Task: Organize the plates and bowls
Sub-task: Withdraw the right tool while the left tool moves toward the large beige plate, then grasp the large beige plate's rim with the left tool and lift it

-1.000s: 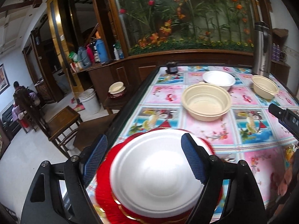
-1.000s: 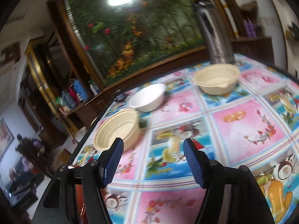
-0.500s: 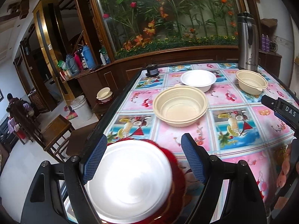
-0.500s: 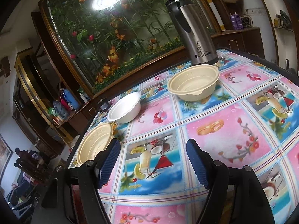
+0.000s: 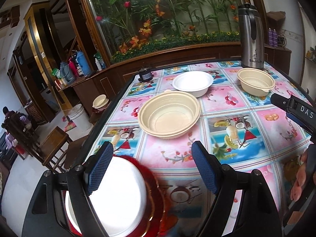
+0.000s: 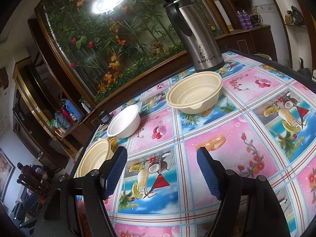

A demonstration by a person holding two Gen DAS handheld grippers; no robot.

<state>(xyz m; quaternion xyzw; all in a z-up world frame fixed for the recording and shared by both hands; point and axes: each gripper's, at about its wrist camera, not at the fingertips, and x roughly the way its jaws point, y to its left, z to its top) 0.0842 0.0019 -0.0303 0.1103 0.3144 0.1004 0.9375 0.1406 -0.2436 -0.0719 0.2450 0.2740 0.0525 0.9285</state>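
My left gripper [image 5: 153, 167] is open over the near left of the table, nothing between its blue pads. A white plate [image 5: 118, 197] lies on a red plate [image 5: 157, 195] under its left finger, at the table's corner. Ahead sit a wide cream bowl [image 5: 169, 114], a white bowl [image 5: 192, 83] and a smaller cream bowl [image 5: 255, 81]. My right gripper [image 6: 162, 170] is open above the patterned tablecloth, holding nothing. In its view the smaller cream bowl [image 6: 194, 94] is straight ahead, the white bowl [image 6: 124, 121] and the wide cream bowl [image 6: 94, 158] are to the left.
A steel thermos jug [image 6: 195, 35] stands at the far table edge behind the smaller cream bowl. A small black object [image 5: 145, 75] sits at the far left corner. Wooden chairs [image 5: 51, 148] and a white bucket [image 5: 79, 116] stand on the floor left of the table [image 5: 227, 102].
Both views have swung right. The stacked plates slid from between my left fingers to the lower left. The thermos and smaller cream bowl came to the middle of the right view; the right jaws widened slightly.
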